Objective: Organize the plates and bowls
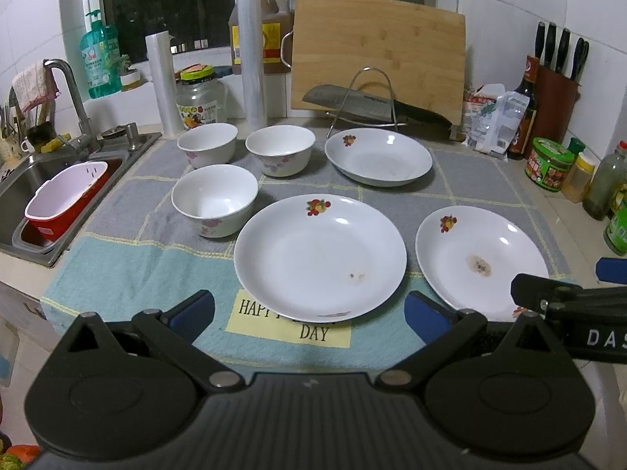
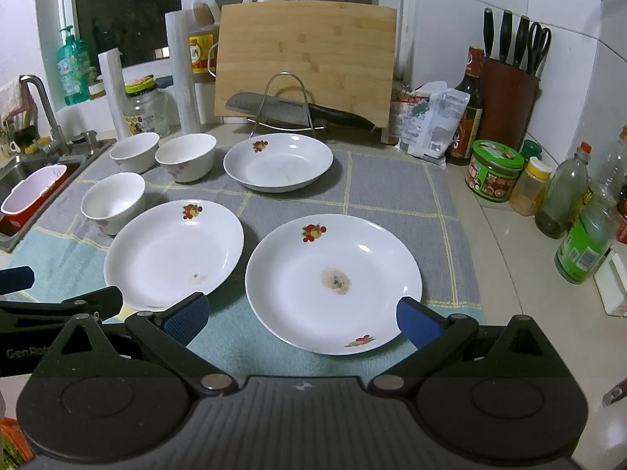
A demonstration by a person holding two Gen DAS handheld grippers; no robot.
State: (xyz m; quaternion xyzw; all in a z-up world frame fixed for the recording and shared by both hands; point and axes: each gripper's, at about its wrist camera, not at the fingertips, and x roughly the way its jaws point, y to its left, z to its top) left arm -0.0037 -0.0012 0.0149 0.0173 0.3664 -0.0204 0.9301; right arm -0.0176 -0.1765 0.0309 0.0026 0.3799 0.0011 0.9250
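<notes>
Three white plates with fruit prints lie on a grey and blue cloth: a near middle plate (image 1: 319,256), a near right plate (image 1: 480,260) with a brown stain, and a far plate (image 1: 378,156). Three white bowls stand at the left: a near bowl (image 1: 214,199) and two far bowls (image 1: 207,144) (image 1: 280,149). My left gripper (image 1: 309,313) is open and empty, just in front of the middle plate. My right gripper (image 2: 301,317) is open and empty, its fingers either side of the stained plate's (image 2: 333,282) near rim. The middle plate (image 2: 172,252) lies to its left.
A sink (image 1: 23,192) with a red and white basket (image 1: 64,199) is at the left. A cutting board (image 1: 378,55), a wire rack with a cleaver (image 1: 372,103), bottles and jars stand behind. Sauce jars (image 2: 493,170), bottles and a knife block (image 2: 507,102) line the right.
</notes>
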